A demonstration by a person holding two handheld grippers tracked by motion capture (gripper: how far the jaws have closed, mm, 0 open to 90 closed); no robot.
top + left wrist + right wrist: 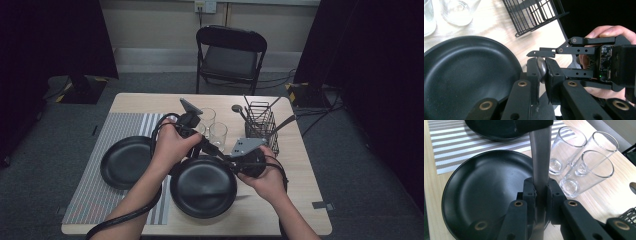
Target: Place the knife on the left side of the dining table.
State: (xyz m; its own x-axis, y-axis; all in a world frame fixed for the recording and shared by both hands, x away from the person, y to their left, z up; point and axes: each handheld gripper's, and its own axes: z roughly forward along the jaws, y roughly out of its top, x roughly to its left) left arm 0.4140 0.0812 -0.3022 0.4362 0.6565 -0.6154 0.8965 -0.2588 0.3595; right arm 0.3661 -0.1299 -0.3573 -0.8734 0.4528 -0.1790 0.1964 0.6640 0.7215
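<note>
While both sets of fingers were pinching the same flat grey metal utensil (540, 152) above the near black round plate (474, 195), mid-handover I'd guess, it wasn't set down anywhere yet.

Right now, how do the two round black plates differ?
The near round black plate sits on the bare wooden table, below both tools; the far round black plate rests on the striped grey placemat, to its left. Both look matte, empty and alike in size.

Wooden table (295, 150), striped mat (112, 131), plates (202, 187)
</note>
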